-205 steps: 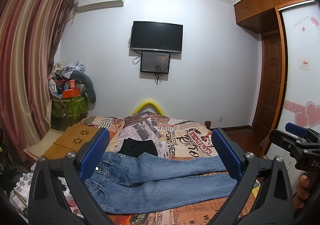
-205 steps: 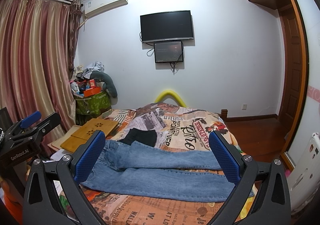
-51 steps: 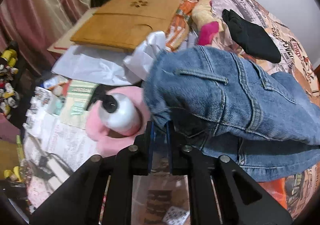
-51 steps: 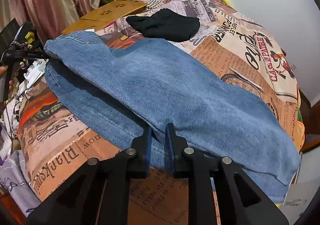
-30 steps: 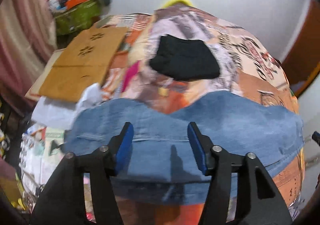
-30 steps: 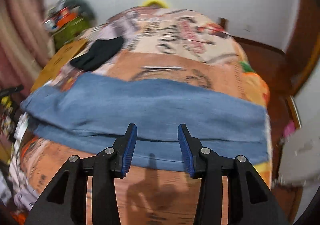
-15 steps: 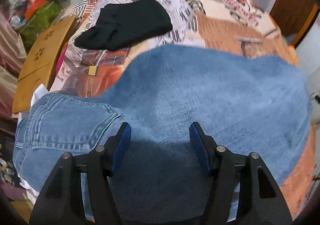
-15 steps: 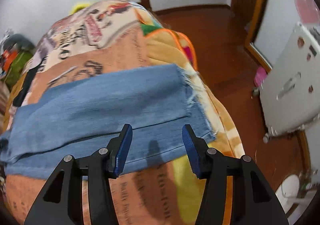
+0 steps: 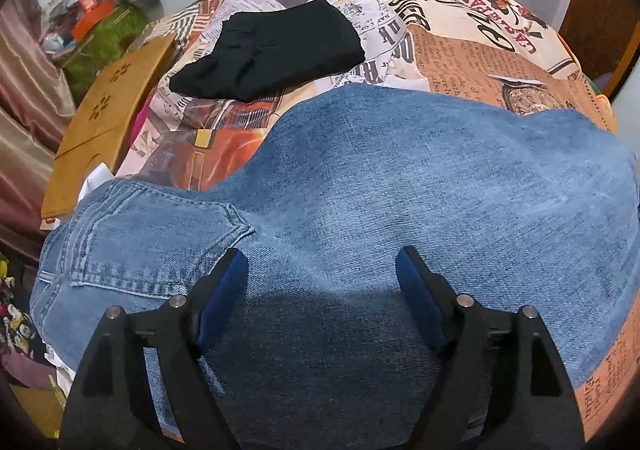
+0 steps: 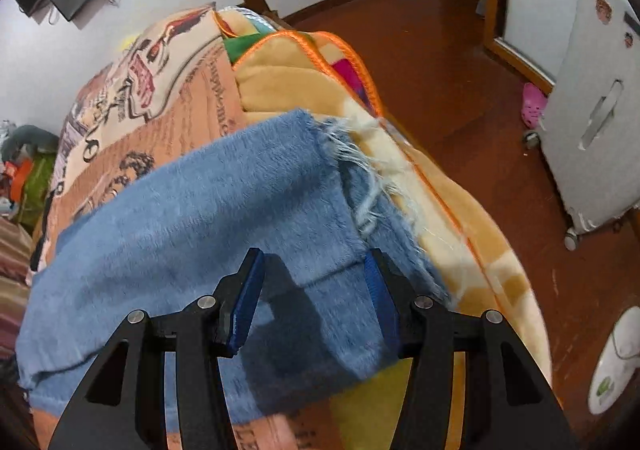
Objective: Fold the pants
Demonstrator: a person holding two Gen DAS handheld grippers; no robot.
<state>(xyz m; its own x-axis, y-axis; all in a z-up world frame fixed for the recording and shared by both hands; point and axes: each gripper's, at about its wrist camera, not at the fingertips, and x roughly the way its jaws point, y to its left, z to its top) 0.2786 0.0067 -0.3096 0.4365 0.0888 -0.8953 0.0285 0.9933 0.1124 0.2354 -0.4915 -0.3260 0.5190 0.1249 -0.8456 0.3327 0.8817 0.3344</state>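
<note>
Denim jeans point(image 9: 400, 178) now released, both tools spread

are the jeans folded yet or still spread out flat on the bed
Folded once lengthwise: the jeans lie with one leg stacked on the other, both frayed hems together. Not yet folded across.
</note>
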